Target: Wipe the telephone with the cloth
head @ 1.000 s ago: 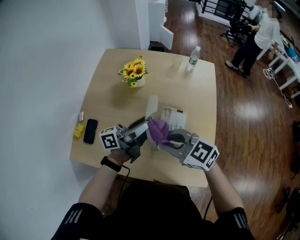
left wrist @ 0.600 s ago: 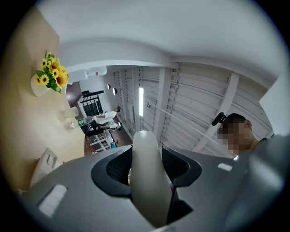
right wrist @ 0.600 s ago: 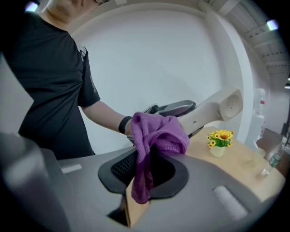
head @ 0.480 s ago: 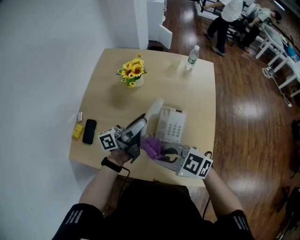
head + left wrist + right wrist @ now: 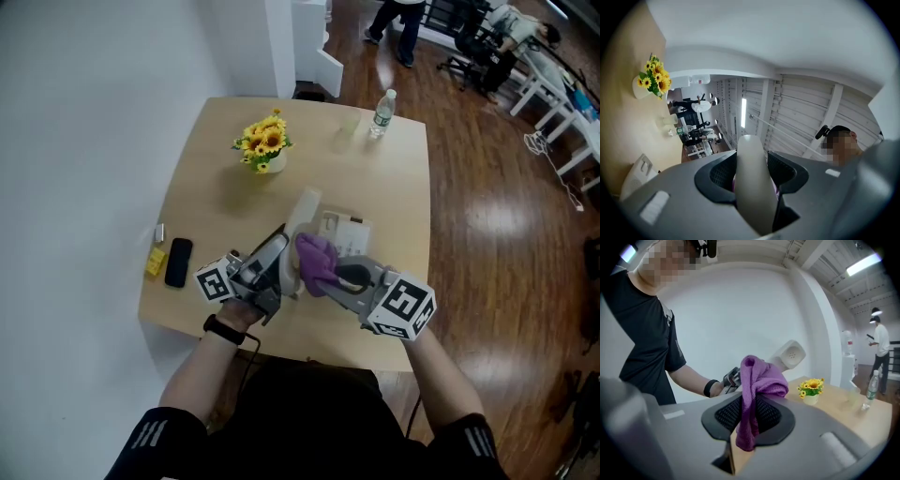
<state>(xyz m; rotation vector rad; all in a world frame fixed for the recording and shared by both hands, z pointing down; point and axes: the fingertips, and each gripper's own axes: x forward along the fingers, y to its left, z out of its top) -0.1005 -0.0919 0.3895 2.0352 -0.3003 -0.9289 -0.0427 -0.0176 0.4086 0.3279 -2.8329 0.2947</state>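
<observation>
Jaws on your left gripper pinched the cream telephone handset, which you held tilted up above the tabletop. Your right gripper had its jaws clamped on the purple cloth, bunched over the tips. Cloth sat against the handset's mid-section, right beside the left jaws. Telephone base lay on the tabletop just behind both grippers. Sunflower vase and water bottle stood well apart at the far side.
</observation>
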